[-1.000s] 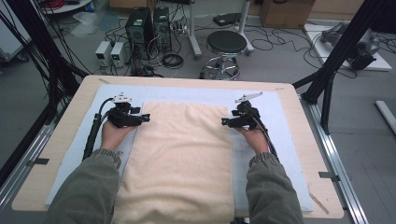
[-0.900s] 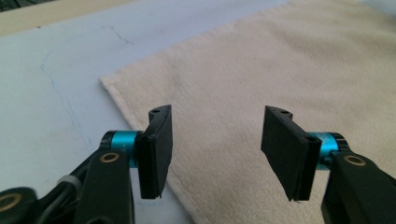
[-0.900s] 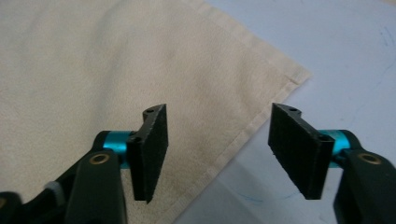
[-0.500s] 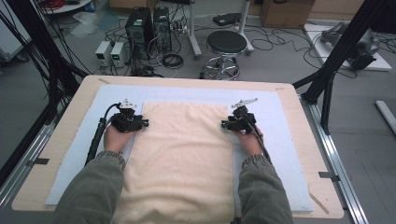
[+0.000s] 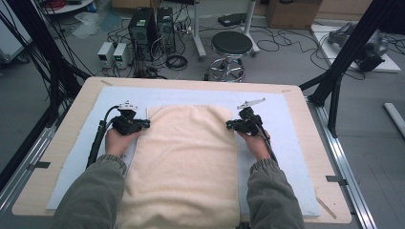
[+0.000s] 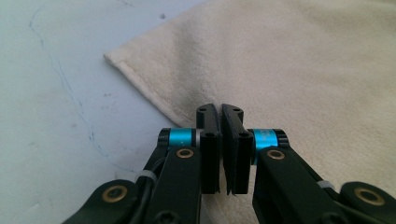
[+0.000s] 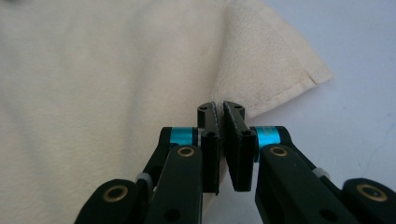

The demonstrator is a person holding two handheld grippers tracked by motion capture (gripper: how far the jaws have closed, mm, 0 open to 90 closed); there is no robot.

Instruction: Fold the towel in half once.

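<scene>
right now i have both grippers down at the far corners of the cream towel (image 5: 184, 162), which lies flat on the pale blue mat (image 5: 296, 143) covering the wooden table (image 5: 71, 119), its near end running off toward my side between my sleeves. the left gripper (image 5: 143, 124) sits at the towel's left edge just short of the far left corner; in the left gripper view the left gripper (image 6: 219, 112) has its jaws brought together, having just been closing, with the towel's hemmed edge pinched between the pads as far as i can see, the corner of the cloth lying on the mat up and to the left of them. the right gripper (image 5: 230, 126) mirrors it at the right edge; in the right gripper view the right gripper (image 7: 219, 108) has likewise just been closing, and its jaws now stand nearly together on the towel's edge, the cloth puckering up into a small ridge above them and the far right corner poking out onto the mat to the right. my hands rest on the mat either side of the towel, a black cable (image 5: 95, 143) trailing back along my left forearm. beyond the table i can see a round stool (image 5: 231, 45) and some computer boxes (image 5: 153, 24) on the floor.
</scene>
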